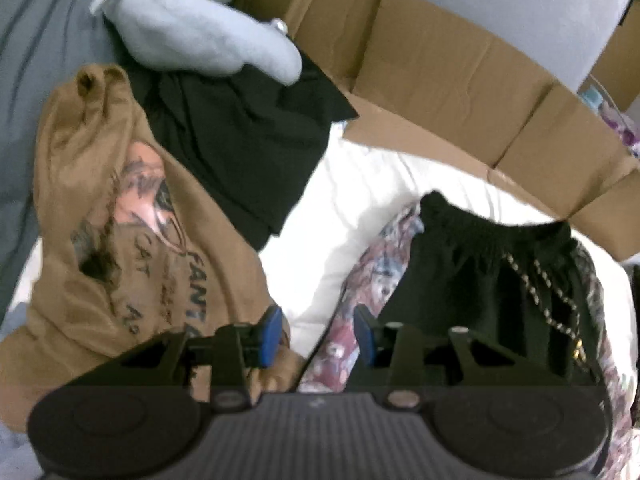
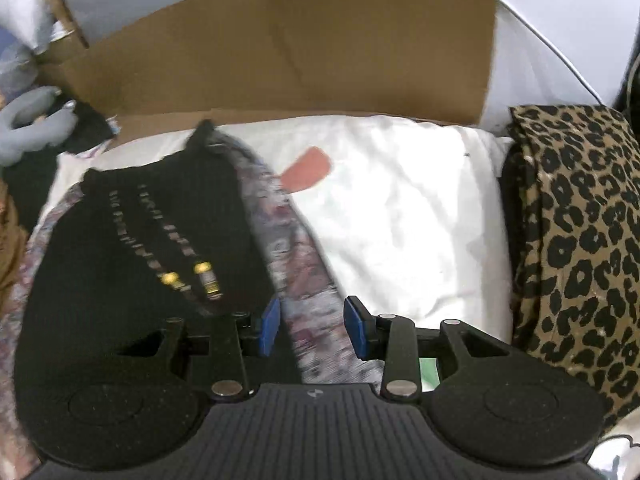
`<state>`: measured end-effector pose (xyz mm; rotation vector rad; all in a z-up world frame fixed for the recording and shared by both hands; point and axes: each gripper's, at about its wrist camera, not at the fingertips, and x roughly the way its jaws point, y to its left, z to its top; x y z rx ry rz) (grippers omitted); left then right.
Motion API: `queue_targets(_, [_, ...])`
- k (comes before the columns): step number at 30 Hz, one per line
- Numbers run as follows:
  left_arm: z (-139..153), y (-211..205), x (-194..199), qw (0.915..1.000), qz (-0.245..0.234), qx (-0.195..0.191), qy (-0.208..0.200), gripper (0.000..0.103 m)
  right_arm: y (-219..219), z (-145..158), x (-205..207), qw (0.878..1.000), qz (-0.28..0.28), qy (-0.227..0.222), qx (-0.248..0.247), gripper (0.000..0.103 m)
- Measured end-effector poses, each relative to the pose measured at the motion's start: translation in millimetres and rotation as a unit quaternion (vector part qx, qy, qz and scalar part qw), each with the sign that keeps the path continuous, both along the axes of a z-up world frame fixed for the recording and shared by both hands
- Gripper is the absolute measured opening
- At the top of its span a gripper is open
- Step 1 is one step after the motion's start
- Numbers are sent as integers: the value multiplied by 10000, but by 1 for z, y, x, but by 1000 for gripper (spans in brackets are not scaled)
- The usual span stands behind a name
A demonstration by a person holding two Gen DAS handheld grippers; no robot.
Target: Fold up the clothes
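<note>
A black garment [image 1: 480, 280] with a gathered waistband, a gold-tipped drawstring and flowery patterned sides lies on a white sheet [image 1: 320, 220]. My left gripper [image 1: 318, 334] hangs open over its left patterned edge, nothing pressed between the blue pads [image 1: 272, 332]. In the right wrist view the same garment [image 2: 140, 260] fills the lower left. My right gripper [image 2: 313, 328] stands open above its right patterned edge, and the fabric shows in the gap without the pads [image 2: 356, 330] pressing on it.
A brown printed T-shirt [image 1: 100, 240], a black garment [image 1: 240, 140] and a light blue one [image 1: 200, 28] are heaped at the left. Cardboard [image 1: 440, 80] walls the far side. A folded leopard-print cloth [image 2: 580, 240] lies at the right, with an orange patch [image 2: 308, 170] on the sheet.
</note>
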<state>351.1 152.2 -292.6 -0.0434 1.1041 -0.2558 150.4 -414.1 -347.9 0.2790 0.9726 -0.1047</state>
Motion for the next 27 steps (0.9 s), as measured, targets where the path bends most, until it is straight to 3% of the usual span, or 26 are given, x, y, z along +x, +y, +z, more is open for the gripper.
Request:
queue_targets(7, [-34, 1, -13, 9978, -520, 292, 278, 41, -23, -37, 8, 9995, -255, 1, -177, 42])
queue_targets(10, [-40, 8, -14, 9978, -522, 280, 303, 41, -18, -44, 7, 9994, -119, 78, -323, 42])
queue_targets(14, [-49, 14, -13, 9984, -347, 422, 144, 41, -16, -52, 8, 9986, -172, 196, -452, 42])
queue_targets(19, [-56, 15, -14, 9995, -240, 223, -50, 41, -15, -58, 6, 9983, -227, 212, -498, 42])
queue_targets(27, [-77, -2, -15, 9969, -433, 631, -176, 38, -11, -60, 10, 9982, -267, 156, -517, 42])
